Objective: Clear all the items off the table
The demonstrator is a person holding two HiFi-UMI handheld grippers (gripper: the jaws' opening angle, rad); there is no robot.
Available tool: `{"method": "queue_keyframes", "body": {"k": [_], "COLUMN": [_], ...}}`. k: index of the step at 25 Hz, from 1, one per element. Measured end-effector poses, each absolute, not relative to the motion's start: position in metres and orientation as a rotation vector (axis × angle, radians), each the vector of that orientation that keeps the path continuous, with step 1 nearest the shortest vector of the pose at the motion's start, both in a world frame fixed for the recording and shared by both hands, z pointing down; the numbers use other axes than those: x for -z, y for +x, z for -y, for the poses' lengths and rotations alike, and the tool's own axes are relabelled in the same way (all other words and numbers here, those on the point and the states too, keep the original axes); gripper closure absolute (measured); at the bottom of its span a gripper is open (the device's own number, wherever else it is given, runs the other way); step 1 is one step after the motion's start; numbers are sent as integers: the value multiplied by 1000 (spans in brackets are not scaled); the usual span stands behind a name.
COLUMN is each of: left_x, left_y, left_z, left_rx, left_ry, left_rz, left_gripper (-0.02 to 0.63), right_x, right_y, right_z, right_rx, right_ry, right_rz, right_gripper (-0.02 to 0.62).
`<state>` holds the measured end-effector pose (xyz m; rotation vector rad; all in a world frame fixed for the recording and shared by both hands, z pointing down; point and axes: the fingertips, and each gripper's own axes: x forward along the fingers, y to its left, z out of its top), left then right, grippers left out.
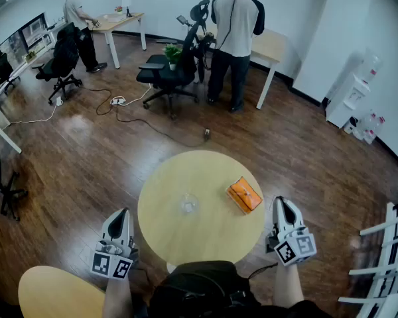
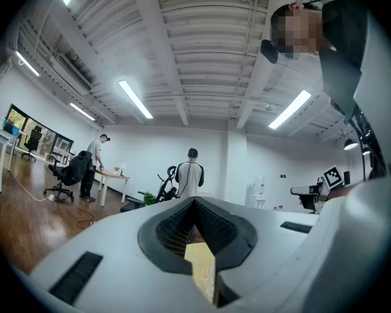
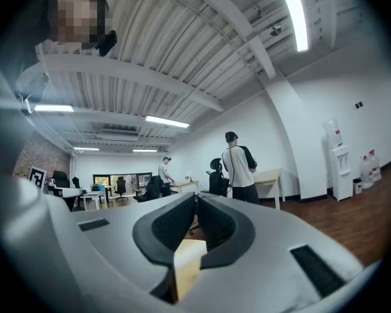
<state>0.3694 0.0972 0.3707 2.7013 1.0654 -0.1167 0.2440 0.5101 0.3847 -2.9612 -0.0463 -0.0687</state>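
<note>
A round pale wooden table (image 1: 179, 234) stands right in front of me. On it lie an orange packet (image 1: 244, 195) at the right and a small clear glass (image 1: 189, 204) near the middle. My left gripper (image 1: 123, 216) hangs off the table's left edge, shut and empty. My right gripper (image 1: 283, 207) sits off the right edge, near the orange packet, also shut with nothing in it. In both gripper views the jaws meet at their tips (image 2: 195, 201) (image 3: 195, 197), with only a strip of tabletop showing below them.
Dark wooden floor surrounds the table. A second pale tabletop (image 1: 53, 291) lies at the lower left and a white rack (image 1: 388, 264) at the right. A person (image 1: 235, 38) stands by a desk beyond, with office chairs (image 1: 169, 75) and floor cables (image 1: 129, 114).
</note>
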Motion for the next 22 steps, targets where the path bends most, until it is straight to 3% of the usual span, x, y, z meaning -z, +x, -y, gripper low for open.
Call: {"method": "queue_keyframes", "body": {"k": [3,5,10,13,22], "left_x": [-382,-396,-443,-472,-576], "left_y": [373,377,376,372,385], "left_z": [-113,-134,-182,-211,-273], "left_rx": [72,28,-126,-218,-373], "left_ry": [2704,2761,2746,2690,2795], "left_rz": [-1101,-1184,-1341,-1381,-1341], "left_gripper": [561,454,254,210,190], "right_x": [-393,-399,-419,-431,-491], "right_y": [248,257,266,268,268], "right_z": [-510,-507,-491,-484,-473], "right_rx": [109,125,233,312,378], "right_ry": [-2938,-2920,-2898,-2886,-2640], "right_rz": [30,9,-67,-111,-256], "right_gripper": [577,577,577,577,577]}}
